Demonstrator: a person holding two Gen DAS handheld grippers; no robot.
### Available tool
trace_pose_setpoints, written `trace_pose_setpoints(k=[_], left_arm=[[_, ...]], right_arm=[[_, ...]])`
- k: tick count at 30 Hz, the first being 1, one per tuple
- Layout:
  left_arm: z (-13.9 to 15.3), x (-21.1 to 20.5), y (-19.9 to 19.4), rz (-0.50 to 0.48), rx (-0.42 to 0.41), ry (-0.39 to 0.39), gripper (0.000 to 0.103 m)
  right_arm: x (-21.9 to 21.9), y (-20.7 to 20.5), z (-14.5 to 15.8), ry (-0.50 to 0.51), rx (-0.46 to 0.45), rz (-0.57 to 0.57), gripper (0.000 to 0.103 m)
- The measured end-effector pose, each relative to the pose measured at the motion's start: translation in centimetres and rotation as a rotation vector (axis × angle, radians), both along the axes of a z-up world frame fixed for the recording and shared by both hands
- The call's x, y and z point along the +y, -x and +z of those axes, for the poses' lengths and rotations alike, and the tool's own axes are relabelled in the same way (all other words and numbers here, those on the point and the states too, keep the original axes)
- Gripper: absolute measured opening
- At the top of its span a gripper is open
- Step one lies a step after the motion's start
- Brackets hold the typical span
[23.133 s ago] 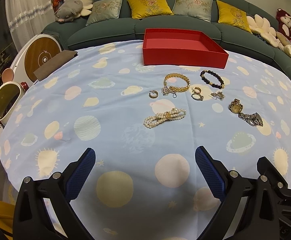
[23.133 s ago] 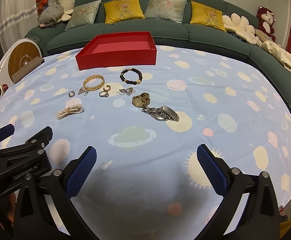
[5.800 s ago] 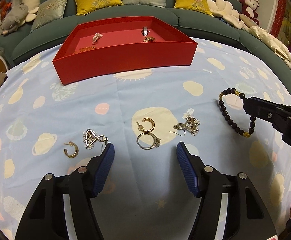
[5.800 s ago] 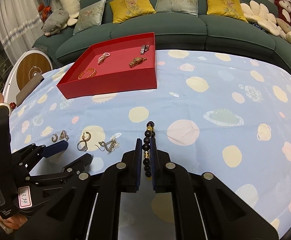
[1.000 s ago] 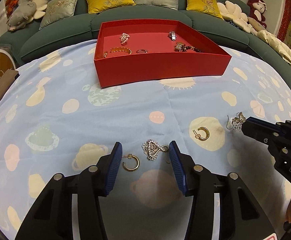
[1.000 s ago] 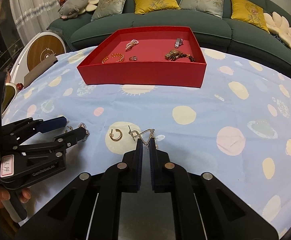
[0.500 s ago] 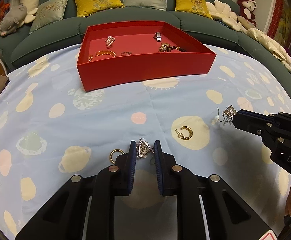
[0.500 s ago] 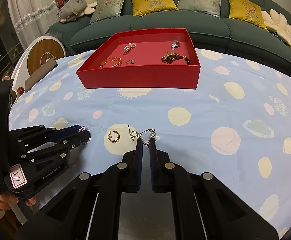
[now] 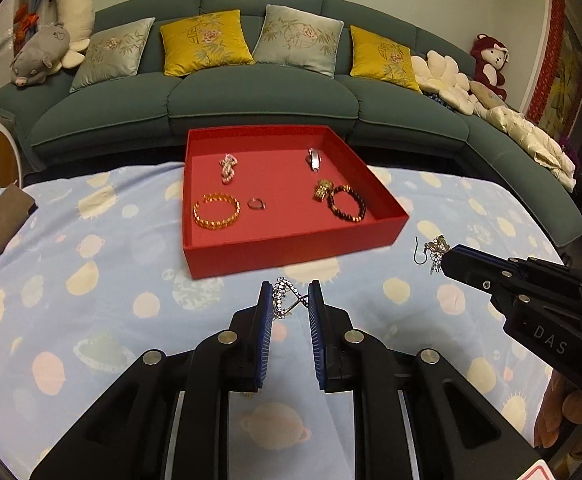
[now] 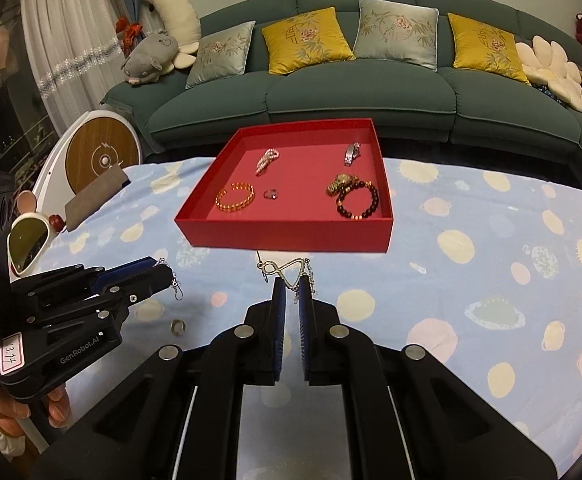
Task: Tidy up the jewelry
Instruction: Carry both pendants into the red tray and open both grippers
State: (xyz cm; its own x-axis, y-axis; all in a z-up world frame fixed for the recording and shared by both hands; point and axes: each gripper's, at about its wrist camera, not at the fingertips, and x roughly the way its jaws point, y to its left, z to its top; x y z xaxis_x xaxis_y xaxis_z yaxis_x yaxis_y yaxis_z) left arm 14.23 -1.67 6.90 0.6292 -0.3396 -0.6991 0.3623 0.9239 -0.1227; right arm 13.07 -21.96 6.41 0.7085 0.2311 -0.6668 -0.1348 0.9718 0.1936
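Observation:
In the left wrist view my left gripper (image 9: 289, 294) is shut on a silver triangular earring (image 9: 283, 295) held above the spotted blue cloth. My right gripper (image 10: 291, 285) is shut on a silver dangle earring (image 10: 287, 270), also clear of the cloth. Each gripper shows in the other view: the right gripper (image 9: 449, 258) with its earring (image 9: 434, 249) at the right, the left gripper (image 10: 163, 276) at the left. Ahead lies the red tray (image 9: 291, 254), holding a gold bracelet (image 9: 215, 211), a pearl piece, a ring, two watches and a dark bead bracelet (image 10: 357, 202).
A gold hoop earring (image 10: 177, 326) lies on the cloth under the left gripper. A brown cloth (image 10: 95, 192) and a white round device (image 10: 99, 152) sit at the table's left edge. A green sofa (image 9: 263, 96) with cushions runs behind the tray.
The left gripper shut on the triangular earring and lifted it off the cloth. The right gripper rose too, still holding its dangle earring. The tray interior now shows more from above.

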Motion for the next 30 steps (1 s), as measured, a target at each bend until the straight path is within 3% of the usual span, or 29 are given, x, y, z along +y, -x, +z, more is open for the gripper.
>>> trace_pose_setpoints(k=[4,10,19,30], left_arm=[[2.6,0.2,-2.9,0.04,-0.058,0.001,0.015],[2.8,-0.2,-9.5,0.093,-0.04,-0.01,0.015],[-0.5,-2.3,-17.1,0.127,0.034,-0.047,0.015],[-4.7,-2.6,-20.7,0.163,0.071,-0.107,0.016]], right_arm=[[0.2,-2.8,2.2,0.024,-0.041,-0.002,0.006],[0.1,-9.0,3.8,-0.02,-0.049,0.0,0.006],[1.5,-17.3,-1.0,-0.059,0.07,-0.014,0.006],[1.7,-21.0,-4.3,-0.039,0.103,-0.056,0.006]])
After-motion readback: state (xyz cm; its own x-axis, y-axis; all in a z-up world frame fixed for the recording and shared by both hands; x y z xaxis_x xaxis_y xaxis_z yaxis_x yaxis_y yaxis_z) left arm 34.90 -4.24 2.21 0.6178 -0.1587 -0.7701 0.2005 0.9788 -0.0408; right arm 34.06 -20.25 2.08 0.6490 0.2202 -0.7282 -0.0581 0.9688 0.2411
